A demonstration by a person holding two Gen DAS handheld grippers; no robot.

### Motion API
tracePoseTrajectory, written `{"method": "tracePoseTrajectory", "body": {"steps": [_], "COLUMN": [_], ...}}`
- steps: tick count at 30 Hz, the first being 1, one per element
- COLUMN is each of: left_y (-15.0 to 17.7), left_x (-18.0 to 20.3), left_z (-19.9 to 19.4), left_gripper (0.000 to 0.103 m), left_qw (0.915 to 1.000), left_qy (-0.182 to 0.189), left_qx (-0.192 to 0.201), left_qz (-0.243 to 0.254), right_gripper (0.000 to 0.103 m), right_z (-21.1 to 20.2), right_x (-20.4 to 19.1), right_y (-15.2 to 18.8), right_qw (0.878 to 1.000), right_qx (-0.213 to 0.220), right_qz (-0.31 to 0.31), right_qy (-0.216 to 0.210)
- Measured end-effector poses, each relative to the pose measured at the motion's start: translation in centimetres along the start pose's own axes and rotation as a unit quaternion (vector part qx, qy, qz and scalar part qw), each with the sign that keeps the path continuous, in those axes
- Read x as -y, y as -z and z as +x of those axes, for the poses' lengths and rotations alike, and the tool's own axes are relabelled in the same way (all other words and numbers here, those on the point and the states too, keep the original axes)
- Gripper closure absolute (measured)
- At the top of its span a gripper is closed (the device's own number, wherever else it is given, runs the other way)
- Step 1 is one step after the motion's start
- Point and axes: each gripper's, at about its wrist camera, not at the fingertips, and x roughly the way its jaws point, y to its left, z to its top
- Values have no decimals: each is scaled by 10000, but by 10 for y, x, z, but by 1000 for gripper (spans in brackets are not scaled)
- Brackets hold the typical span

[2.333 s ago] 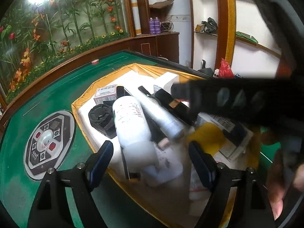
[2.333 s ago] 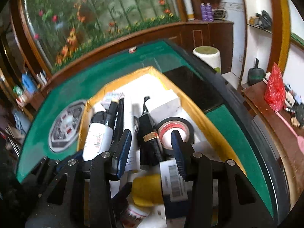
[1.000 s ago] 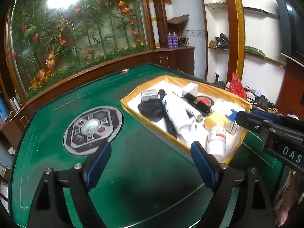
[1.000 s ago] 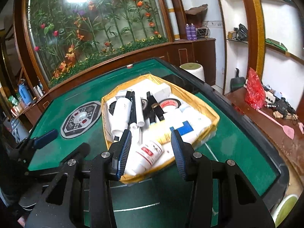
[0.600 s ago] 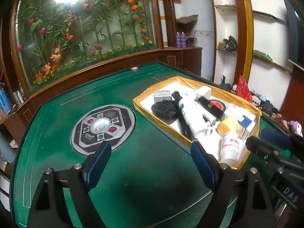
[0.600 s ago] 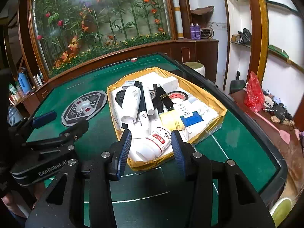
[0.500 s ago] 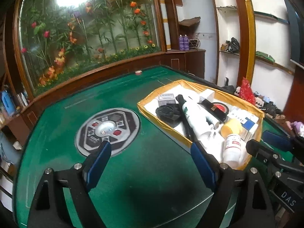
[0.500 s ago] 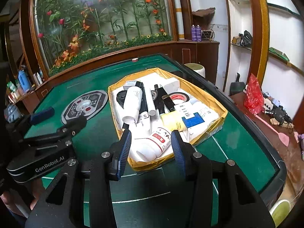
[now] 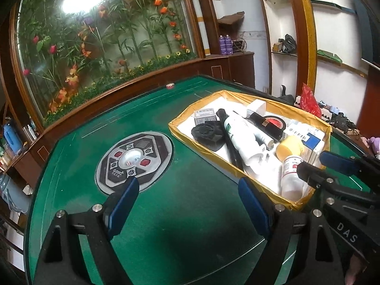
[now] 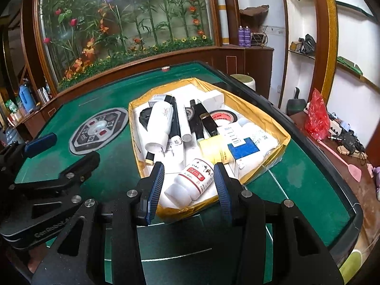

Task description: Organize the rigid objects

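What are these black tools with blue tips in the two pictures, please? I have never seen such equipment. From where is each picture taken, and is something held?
These are not robot arms. A person carries two hand-held grippers, one in each hand, and each has a small wide-angle camera looking forward along its two fingers.

One picture comes from the left gripper; the other from the right gripper. Each also catches the other tool at its edge.

Both look down at a green table with a round control panel in its middle. On the table sits a yellow-edged tray full of things: a small white bottle with a red label, a larger white bottle, a roll of tape, a yellow container and some boxes.

Nothing is held. Both grippers are open and empty; the right one hangs in front of the tray's near edge.
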Motion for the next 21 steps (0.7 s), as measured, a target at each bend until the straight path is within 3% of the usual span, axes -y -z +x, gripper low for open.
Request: {"method": "tracePoseTrajectory", "body": {"steps": [21], "left_y": [4], "left_x": [2], "left_z": [1], "left_gripper": [17], "left_qw": [10000], "left_qy": [-18], "left_qx": [-35], "left_qz": [53], "right_gripper": [60], "right_z": [-7], "right_x": [7], "right_y": [2], "right_qw": [9999], "right_qx": [97], "right_qz": [58], "right_qy": [75]}}
